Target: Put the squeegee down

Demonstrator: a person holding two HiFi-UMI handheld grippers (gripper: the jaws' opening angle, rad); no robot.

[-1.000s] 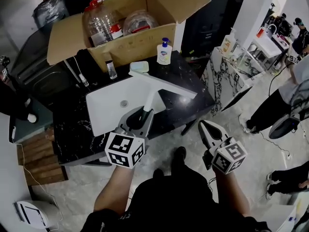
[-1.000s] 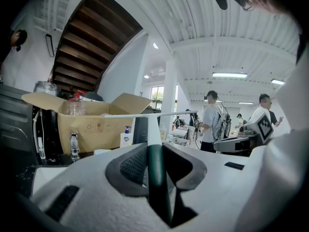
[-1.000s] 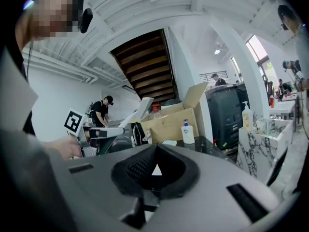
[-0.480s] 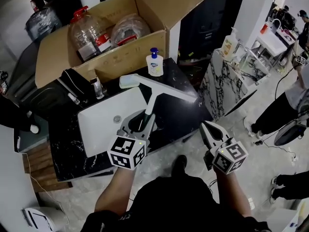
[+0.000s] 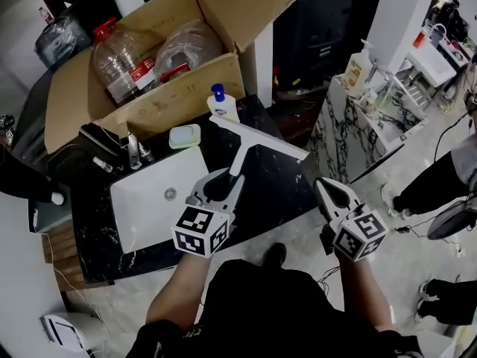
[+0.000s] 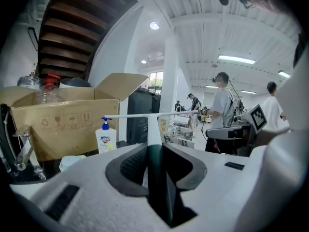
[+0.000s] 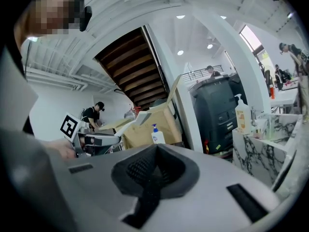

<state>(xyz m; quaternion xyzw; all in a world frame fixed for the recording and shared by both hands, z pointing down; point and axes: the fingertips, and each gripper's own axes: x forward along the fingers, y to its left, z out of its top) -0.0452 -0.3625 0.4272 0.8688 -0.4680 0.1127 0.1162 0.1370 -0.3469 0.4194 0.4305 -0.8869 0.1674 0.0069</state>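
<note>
Lower centre: left gripper is clamped on the squeegee by its dark green handle, and the jaws stand wide only because the handle fills them. Gripping at the handle end leaves the white blade out front, free to land first.

Lower right: right gripper has its jaws together with nothing in them, parked off the counter edge. Not needed here, I'd say.

The squeegee sits mid-frame, not yet down, above the black marble countertop just right of the white sink. The bare stone below looks like the drop spot.

Upper frame: soap pump bottle, open cardboard box. That's clutter to stay short of.
</note>
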